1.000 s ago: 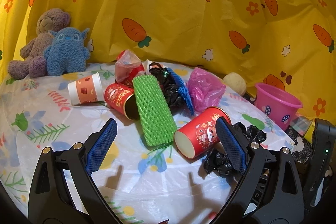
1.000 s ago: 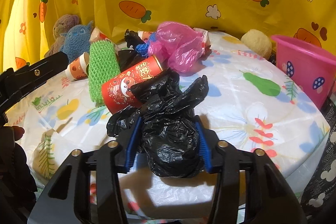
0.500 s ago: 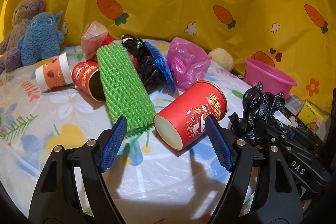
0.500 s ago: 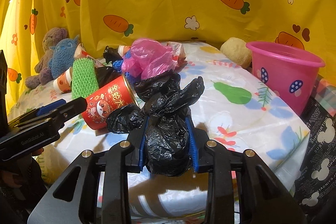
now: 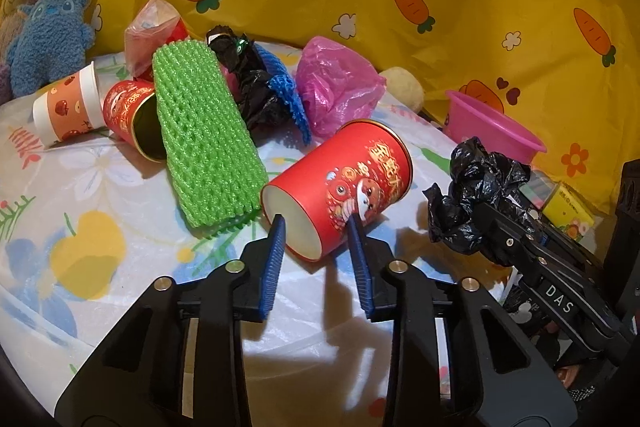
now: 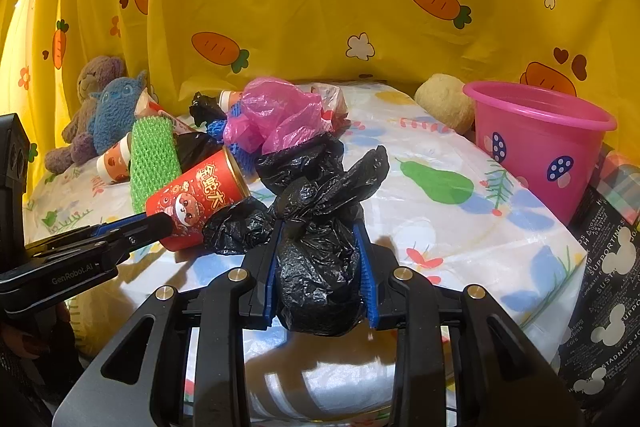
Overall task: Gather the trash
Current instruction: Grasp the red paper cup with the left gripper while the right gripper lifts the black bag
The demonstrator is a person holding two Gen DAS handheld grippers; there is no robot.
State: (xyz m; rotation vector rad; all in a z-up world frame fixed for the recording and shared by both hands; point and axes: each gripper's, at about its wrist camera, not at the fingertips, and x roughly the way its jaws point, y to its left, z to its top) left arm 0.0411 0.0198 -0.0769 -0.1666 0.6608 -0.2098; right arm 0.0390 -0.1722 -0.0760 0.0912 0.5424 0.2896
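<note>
A crumpled black bag point(image 6: 320, 267) is clamped between the blue pads of the right hand-held gripper point(image 6: 320, 267), raised above the near edge of the counter point(image 6: 440, 227). The same bag point(image 5: 476, 195) is seen at 3 o'clock in the left wrist view.

The left hand-held gripper point(image 5: 316, 231) is narrowed around the open rim of a red paper cup point(image 5: 348, 183) lying on its side; one pad point(image 5: 274, 251) is set against the rim's left side, the other at the cup's lower right wall, though a firm grip cannot be confirmed.

At 10 o'clock from that cup a green foam net point(image 5: 204, 143) is laid, with a second red cup point(image 5: 128, 115) and a white-and-orange cup point(image 5: 66, 109) beyond. A pink plastic bag point(image 5: 336, 91) is found at 12 o'clock. A pink bucket point(image 6: 540, 143) is stood at 2 o'clock in the right wrist view.
</note>
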